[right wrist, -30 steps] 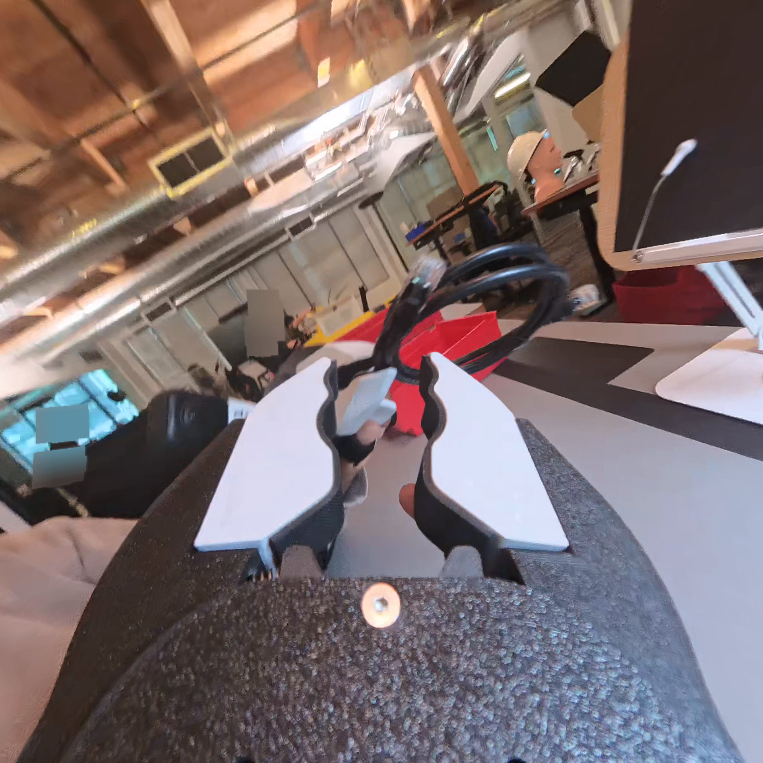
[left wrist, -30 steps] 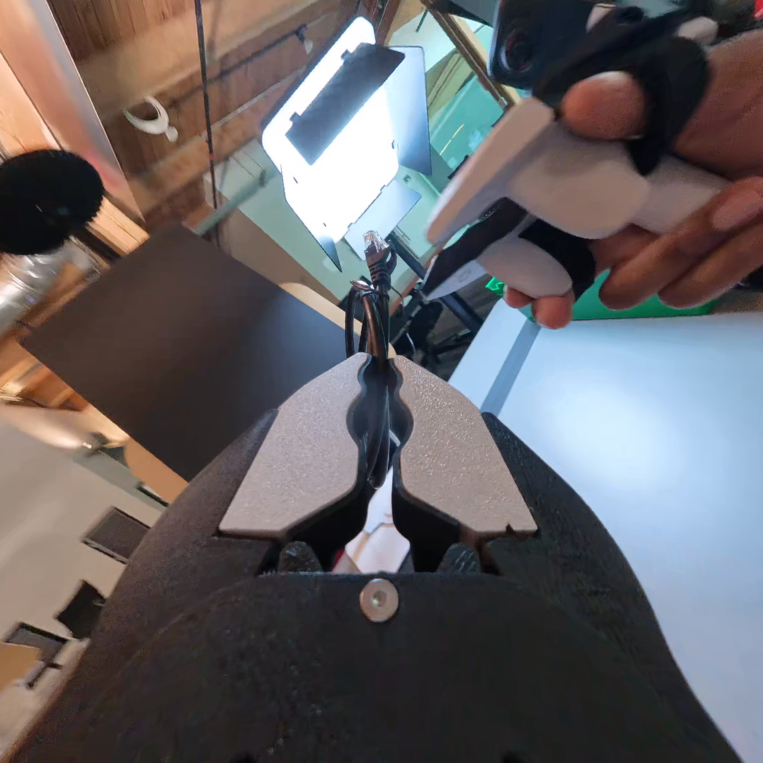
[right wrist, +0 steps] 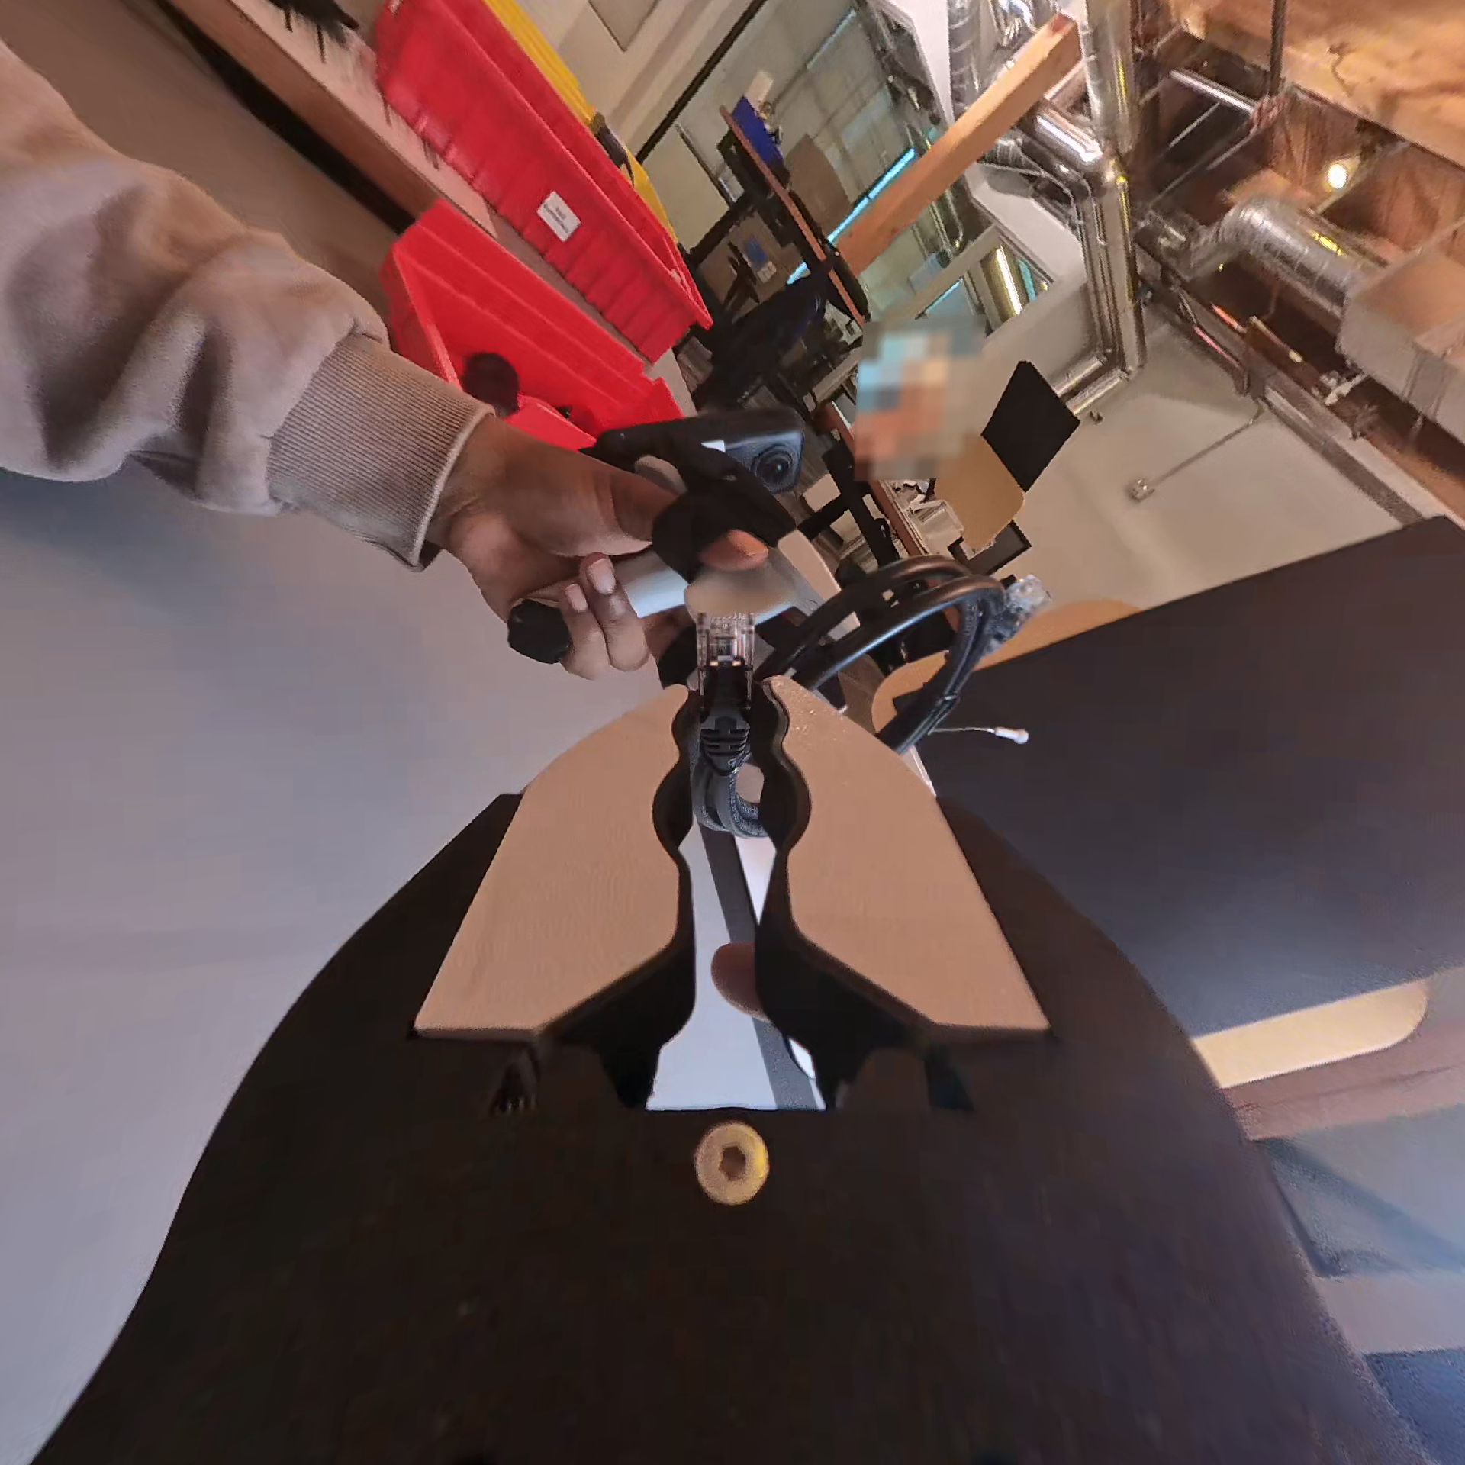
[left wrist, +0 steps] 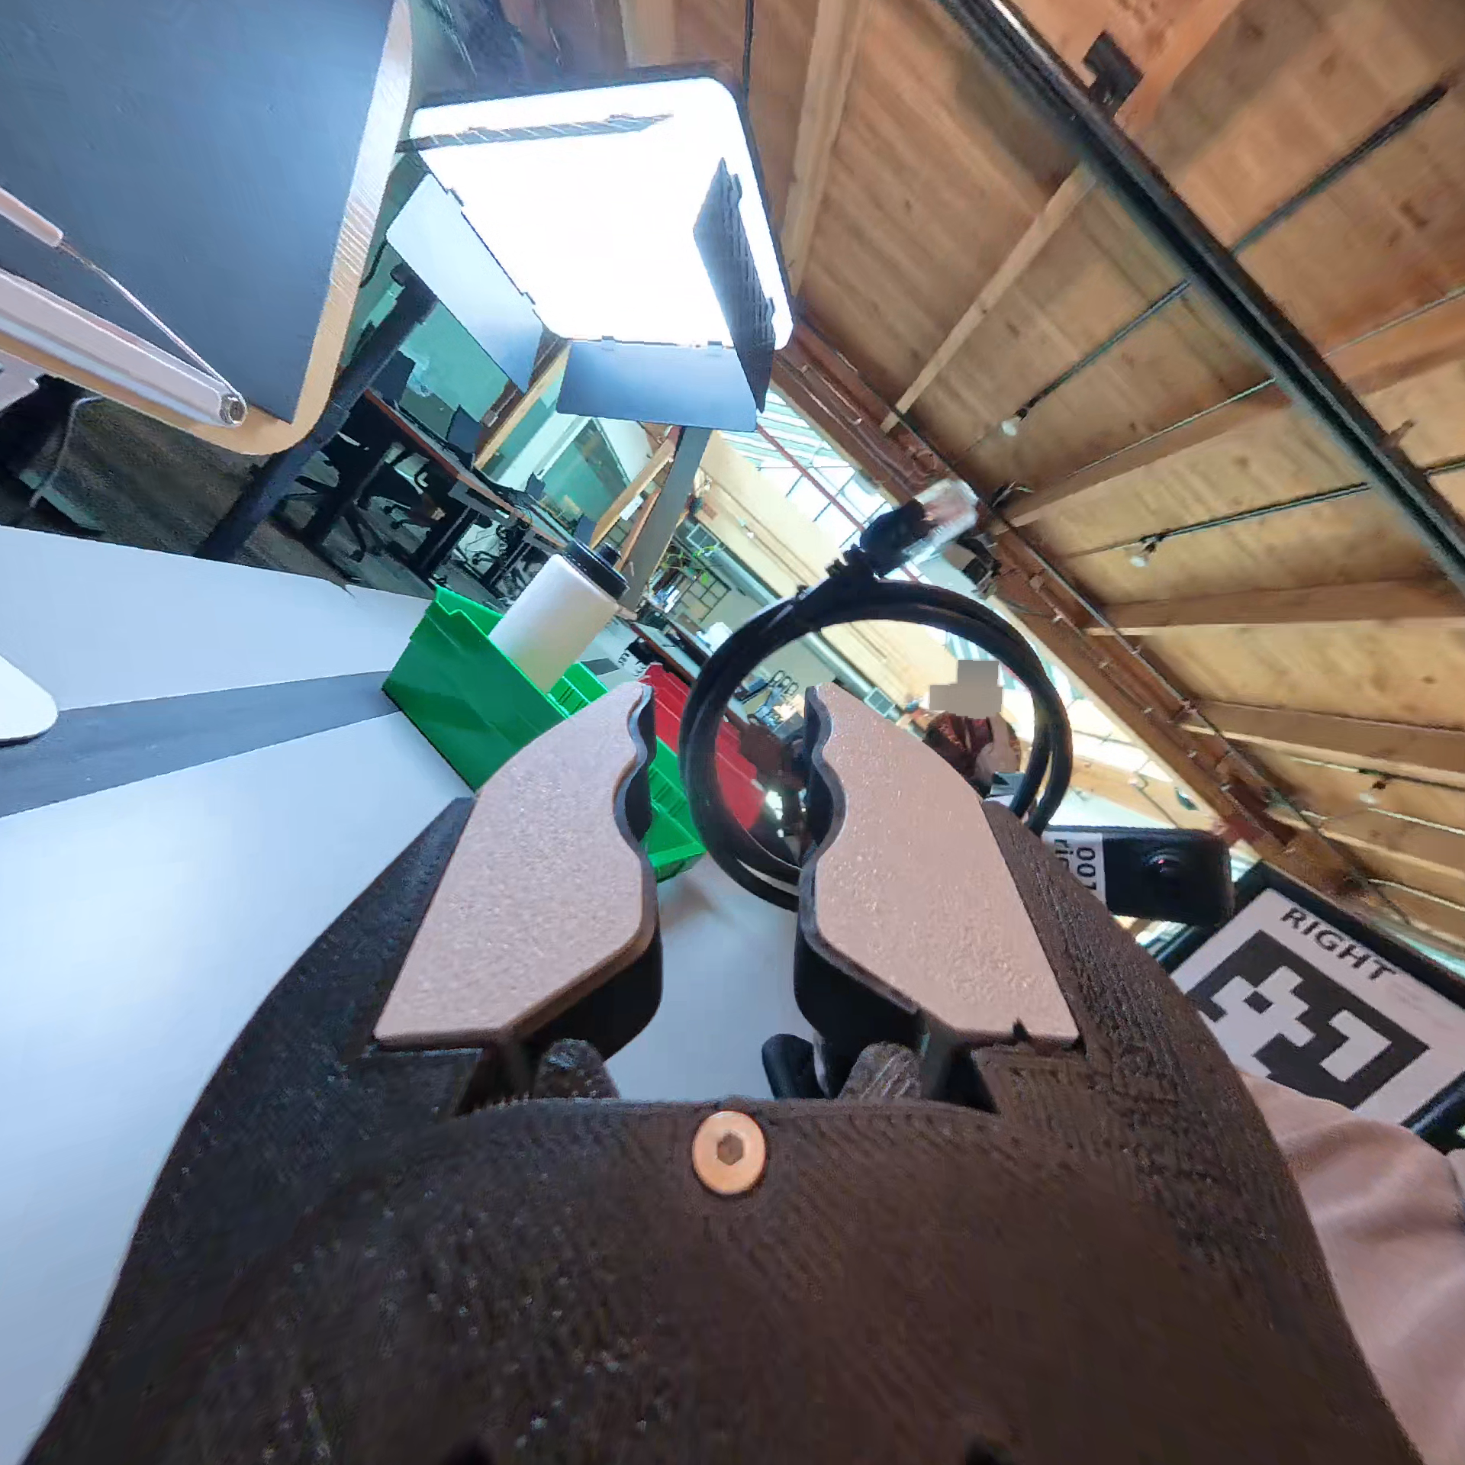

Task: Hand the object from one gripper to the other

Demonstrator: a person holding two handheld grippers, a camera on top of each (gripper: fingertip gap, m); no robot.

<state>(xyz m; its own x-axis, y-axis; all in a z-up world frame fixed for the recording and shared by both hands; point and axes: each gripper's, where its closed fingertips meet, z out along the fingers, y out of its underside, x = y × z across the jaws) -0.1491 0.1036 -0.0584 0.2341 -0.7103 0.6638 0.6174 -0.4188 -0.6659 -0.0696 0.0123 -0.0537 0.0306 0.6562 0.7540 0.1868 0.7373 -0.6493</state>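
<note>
A coiled black network cable (left wrist: 694,761) with clear plugs hangs in the air above the white table (left wrist: 158,872). In the right wrist view my right gripper (right wrist: 729,698) is shut on the cable (right wrist: 723,745) just below one plug, and the coil loops off to the right. My left gripper (left wrist: 729,705) is open, with the coil's near side in the gap by its fingertips and not pinched. In the right wrist view the left gripper (right wrist: 737,590) shows beyond, held by a hand (right wrist: 555,515). The right gripper's camera (left wrist: 1165,860) shows behind my left finger.
Green bins (left wrist: 476,690) with a white bottle (left wrist: 555,618) stand at the table's far edge, and red bins (right wrist: 515,198) beside them. A bright light panel (left wrist: 602,214) and a dark board (right wrist: 1189,793) stand close by. A person's sleeve (right wrist: 198,333) crosses the right wrist view. The tips of one gripper are about 12 cm away from the tips of the other.
The left gripper has opened and let go of the cable. The right gripper has shut on it. Both views have swung round a lot.
</note>
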